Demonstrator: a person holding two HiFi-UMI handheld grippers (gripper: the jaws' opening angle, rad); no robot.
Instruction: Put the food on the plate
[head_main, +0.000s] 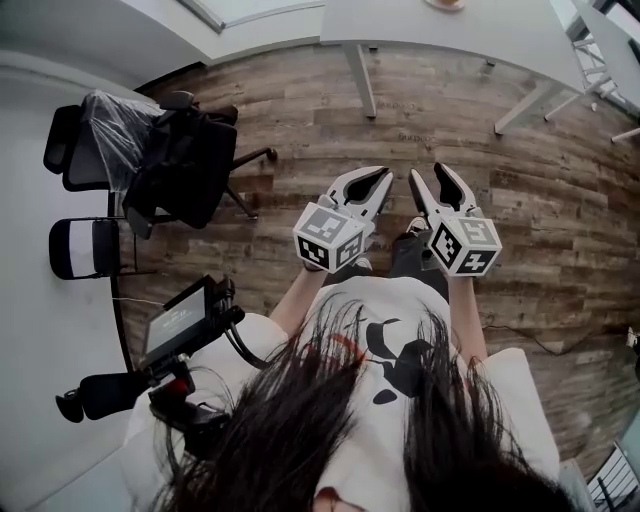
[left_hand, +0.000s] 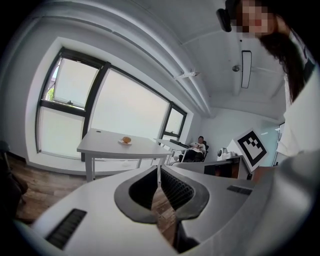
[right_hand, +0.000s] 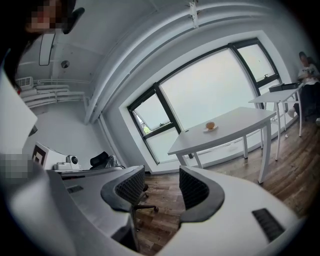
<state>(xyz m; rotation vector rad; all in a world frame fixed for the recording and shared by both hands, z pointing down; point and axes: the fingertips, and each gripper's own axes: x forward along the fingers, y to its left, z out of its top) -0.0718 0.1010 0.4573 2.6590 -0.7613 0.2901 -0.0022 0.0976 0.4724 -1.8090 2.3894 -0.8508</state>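
Plate barely inside top edge

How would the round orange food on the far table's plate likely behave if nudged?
The round food looks ball-shaped, so a nudge would probably roll it. The small plate under it looks shallow, so likely wouldn't stop it.

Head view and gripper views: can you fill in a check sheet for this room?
Surface: white table, far across the wooden floor.
Job's things: orange food on a plate on that table.
Clutter: nothing seen.
Grippers: left gripper jaws together, empty; right gripper jaws apart, empty.
Cables: black cables by the small screen at the person's side.
Surroundings: big windows, office chair, seated person.
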